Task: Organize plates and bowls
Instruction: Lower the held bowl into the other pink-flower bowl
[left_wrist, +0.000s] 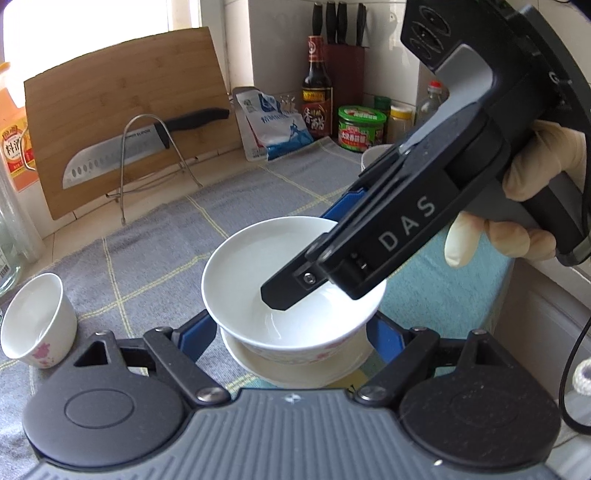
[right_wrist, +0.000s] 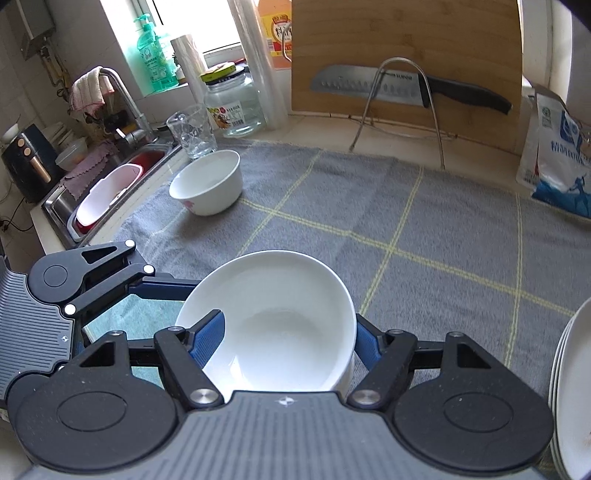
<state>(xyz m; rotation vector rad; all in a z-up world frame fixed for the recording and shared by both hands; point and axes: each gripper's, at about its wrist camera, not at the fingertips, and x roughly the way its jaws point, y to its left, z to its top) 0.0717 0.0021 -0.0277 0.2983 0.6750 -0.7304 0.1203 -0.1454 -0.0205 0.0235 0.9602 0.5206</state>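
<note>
Bowl (right_wrist: 273, 321) of white porcelain is pinched at its rim by the right claw (right_wrist: 286, 339): one blue finger (right_wrist: 210, 339) lies inside the bowl and the other outside on the wall. In the left wrist view this bowl sits over a white saucer (left_wrist: 295, 365), between the fingers of the left claw (left_wrist: 291, 332). These fingers stand beside the bowl's lower part; whether they press on the saucer or stay spread I cannot tell. A gloved hand (left_wrist: 532, 192) holds the right claw. Everything is above the grey checked cloth (right_wrist: 406, 229) on the worktop. A second white bowl (right_wrist: 207, 182) stands well apart, near the sink (right_wrist: 110, 192), and stacked plates (right_wrist: 572, 387) show at the right edge.
</note>
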